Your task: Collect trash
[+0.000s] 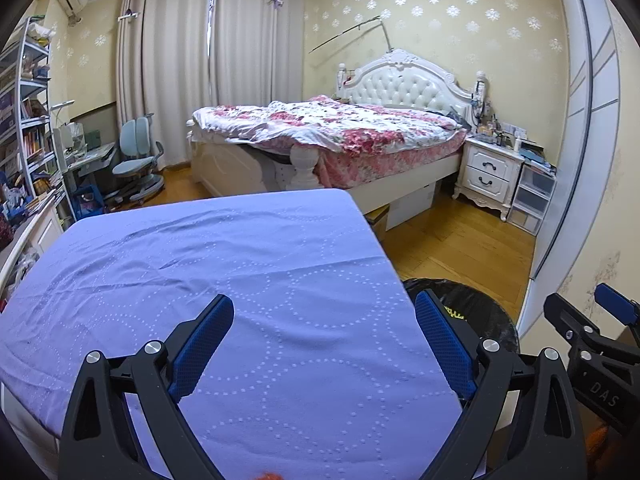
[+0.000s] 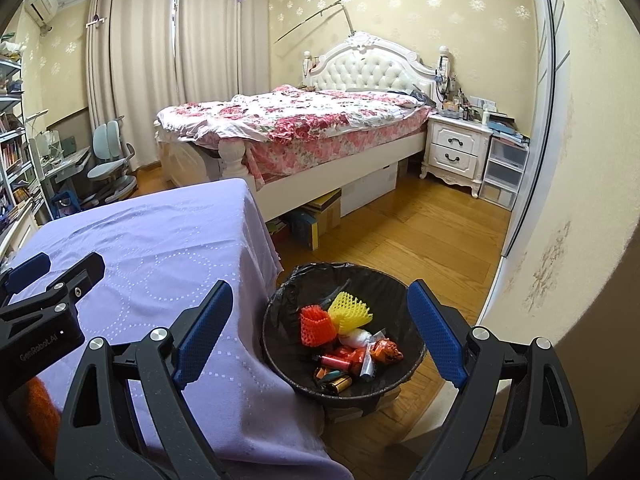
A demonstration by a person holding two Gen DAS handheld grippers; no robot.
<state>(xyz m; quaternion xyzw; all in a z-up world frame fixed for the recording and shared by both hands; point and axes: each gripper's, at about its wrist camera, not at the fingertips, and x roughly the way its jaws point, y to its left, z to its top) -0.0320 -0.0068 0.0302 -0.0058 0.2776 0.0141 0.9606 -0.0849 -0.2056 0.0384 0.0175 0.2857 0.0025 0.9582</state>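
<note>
A round bin with a black liner (image 2: 280, 300) stands on the floor at the right corner of the table draped in purple cloth (image 2: 160, 240). Inside lie a yellow foam net (image 2: 350, 312), a red foam net (image 2: 316, 326), a white wad (image 2: 358, 338), an orange wrapper (image 2: 386, 352) and small cylinders (image 2: 336, 360). My right gripper (image 2: 319, 288) hangs open above the bin, nothing between its blue pads. My left gripper (image 1: 324, 302) is open over the bare cloth (image 1: 240, 260), holding nothing. The bin (image 1: 480, 312) shows beyond its right finger, with the right gripper (image 1: 580, 300) at the far right.
A bed with a floral quilt (image 2: 300, 120) fills the back, cardboard boxes (image 2: 320, 216) under it. A white nightstand (image 2: 456, 148) and plastic drawers (image 2: 504, 172) stand at the right wall. Desk chair (image 2: 112, 164) and bookshelves (image 1: 28, 128) are at the left. Wooden floor (image 2: 420, 232) lies between.
</note>
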